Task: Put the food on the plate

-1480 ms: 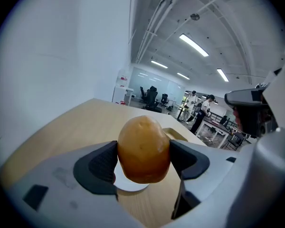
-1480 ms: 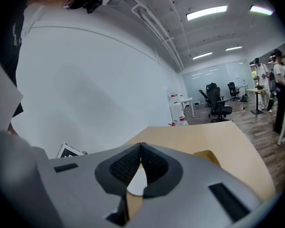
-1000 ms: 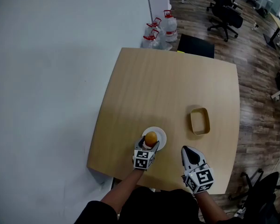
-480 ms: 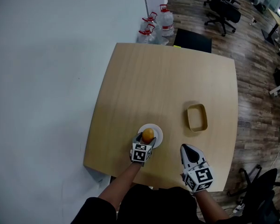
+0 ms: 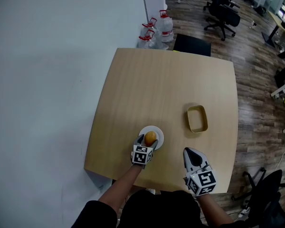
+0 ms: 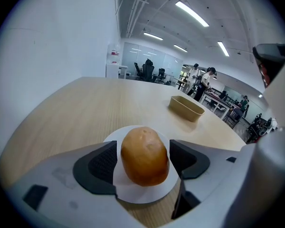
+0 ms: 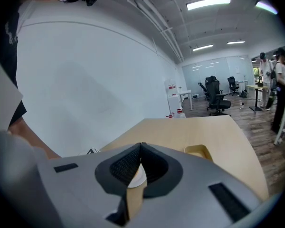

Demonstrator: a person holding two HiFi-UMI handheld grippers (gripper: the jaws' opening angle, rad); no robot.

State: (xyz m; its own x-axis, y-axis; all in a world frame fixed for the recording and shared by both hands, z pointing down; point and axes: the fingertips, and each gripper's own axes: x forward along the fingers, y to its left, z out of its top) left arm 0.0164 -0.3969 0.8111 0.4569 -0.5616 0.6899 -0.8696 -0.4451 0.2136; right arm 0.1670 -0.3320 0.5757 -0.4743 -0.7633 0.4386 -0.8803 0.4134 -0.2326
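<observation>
L claw (image 6: 143,146) grips food (image 6: 145,158) over plate (image 6: 138,194), long axis along jaws.

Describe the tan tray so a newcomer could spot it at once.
Start at the light wooden table. On its right half, ahead of the right tongs, sits a tan rectangular tray. Unlike the round white plate to its left, it has raised walls and looks empty.

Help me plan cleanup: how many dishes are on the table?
2. A white plate sits under the roll in the left gripper; an empty tan tray lies to its right, farther back. Nothing looks hidden.
</observation>
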